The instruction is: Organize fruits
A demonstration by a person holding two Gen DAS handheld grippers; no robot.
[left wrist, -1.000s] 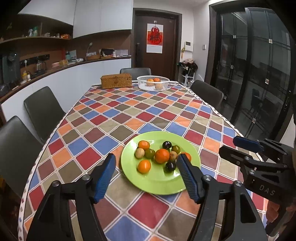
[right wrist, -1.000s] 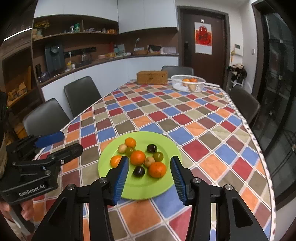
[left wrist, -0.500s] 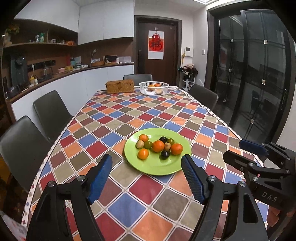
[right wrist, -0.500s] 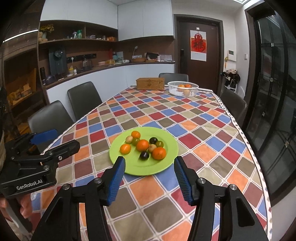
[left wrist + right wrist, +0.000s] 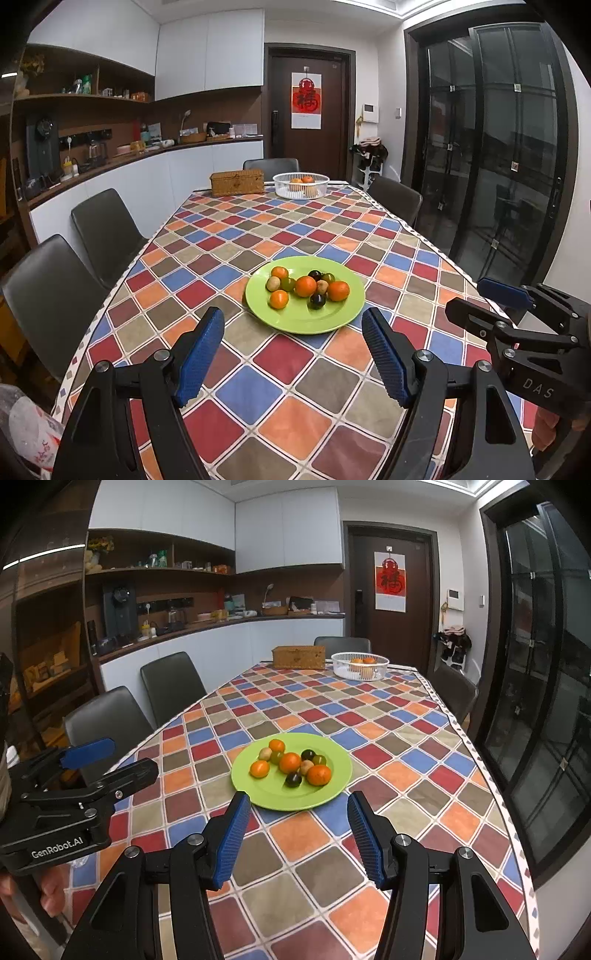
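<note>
A long table (image 5: 280, 369) with a cloth of many coloured squares fills this kitchen room, with dark chairs (image 5: 107, 229) along its left side. Nearest to us, the left gripper (image 5: 293, 354) hangs over the near end of the table, its blue jaws spread wide with nothing between them. The right gripper (image 5: 295, 830) hangs just beside it, jaws also spread wide and holding nothing. A second ago both grippers were close over the fruit; now they have pulled back and up, so the plate looks smaller and more of the cloth shows in front of it. Just past the grippers sits the green plate (image 5: 295, 321), and on it the fruits (image 5: 306, 287) lie in one tight bunch near the middle: some orange ones, two dark ones, some green ones and some pale brown ones, most of them touching. None of them has moved in that second. Far down the table stand a white basket (image 5: 301, 184) with a few orange fruits inside and, to its left, a woven box (image 5: 237, 182). Pulling back with empty jaws could mean the person is done with the bunch on the plate, or is only looking before reaching in again; I cannot tell which.
</note>
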